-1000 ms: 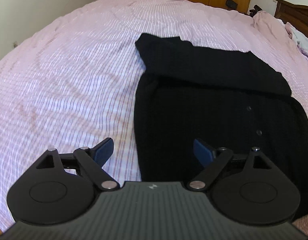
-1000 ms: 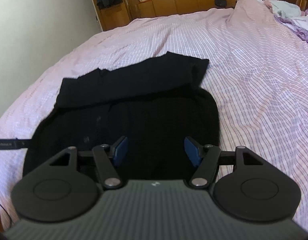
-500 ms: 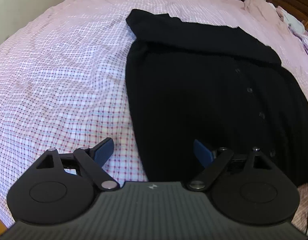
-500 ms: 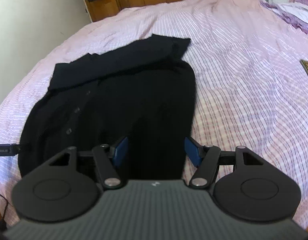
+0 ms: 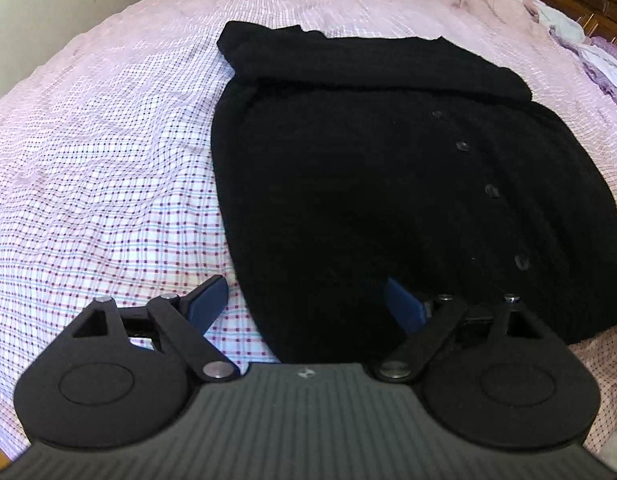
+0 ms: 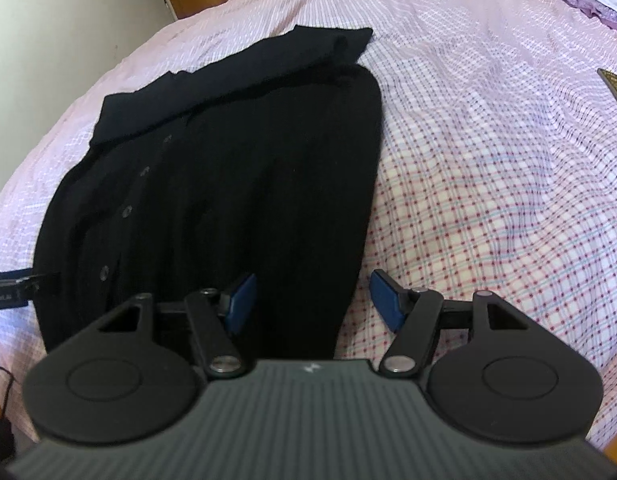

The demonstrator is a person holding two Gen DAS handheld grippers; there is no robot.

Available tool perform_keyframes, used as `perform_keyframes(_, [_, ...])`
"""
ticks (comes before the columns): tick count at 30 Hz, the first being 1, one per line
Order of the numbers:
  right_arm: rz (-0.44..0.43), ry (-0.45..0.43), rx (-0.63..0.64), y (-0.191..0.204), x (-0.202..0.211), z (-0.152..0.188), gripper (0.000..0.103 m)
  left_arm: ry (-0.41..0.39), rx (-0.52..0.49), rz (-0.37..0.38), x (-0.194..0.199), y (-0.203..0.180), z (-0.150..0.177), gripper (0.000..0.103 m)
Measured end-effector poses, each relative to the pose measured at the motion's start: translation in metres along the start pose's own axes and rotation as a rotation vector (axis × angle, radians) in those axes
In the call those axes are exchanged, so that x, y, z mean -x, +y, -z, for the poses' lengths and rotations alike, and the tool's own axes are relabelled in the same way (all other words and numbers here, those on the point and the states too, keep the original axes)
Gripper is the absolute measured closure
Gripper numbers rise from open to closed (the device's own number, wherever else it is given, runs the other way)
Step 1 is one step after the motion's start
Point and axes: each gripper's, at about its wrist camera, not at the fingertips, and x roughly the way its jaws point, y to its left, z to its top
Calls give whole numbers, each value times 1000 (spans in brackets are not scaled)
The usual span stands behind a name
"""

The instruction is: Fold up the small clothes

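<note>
Straddling the black cardigan's (image 5: 348, 200) hem corners, both gaping claws, left claw (image 5: 306, 306) and right claw (image 6: 312, 300), have dropped closer.

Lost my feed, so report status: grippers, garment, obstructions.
Left gripper open, at black cardigan near-left corner. Right gripper open, at near-right corner. Cardigan flat on checked bedsheet, sleeves folded across top. Nothing lying on it.

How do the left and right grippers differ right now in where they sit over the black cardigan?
The left gripper straddles the black cardigan at its left edge, left finger over the checked bedsheet. The right gripper straddles the right edge, right finger over sheet. The left gapes wider than the right. Both are open near the hem, holding nothing.
</note>
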Motion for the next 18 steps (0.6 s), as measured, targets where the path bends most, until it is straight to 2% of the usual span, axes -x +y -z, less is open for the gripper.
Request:
perform_keyframes(4, [-13, 2, -1, 0, -4, 3, 33, -19, -11, -10, 1, -1, 3, 23])
perform_keyframes(7, [-13, 5, 1, 1, -8, 4, 33, -29, -1, -7, -1, 1, 1, 32])
perform_keyframes(10, [-20, 6, 0, 2, -10, 4, 33, -30, 8, 0, -4, 1, -2, 34])
perform_keyframes(12, [-30, 10, -3, 1, -10, 5, 33, -34, 12, 7, -3, 2, -2, 38])
perform_keyframes(14, [-41, 13, -6, 1, -10, 6, 33, -41, 16, 32, -1, 2, -3, 55])
perform_keyframes(15, [-43, 9, -13, 1, -9, 6, 33, -44, 17, 47, 0, 3, -3, 58])
perform_keyframes(16, [-47, 1, -29, 0, -9, 6, 36, -50, 16, 62, 3, 3, -4, 65])
perform_keyframes(17, [-54, -7, -38, -2, -7, 7, 56, -57, 12, 67, 5, 3, -5, 69])
perform_keyframes(18, [-60, -13, -47, -2, -6, 7, 71, -66, 10, 72, 7, 2, -7, 69])
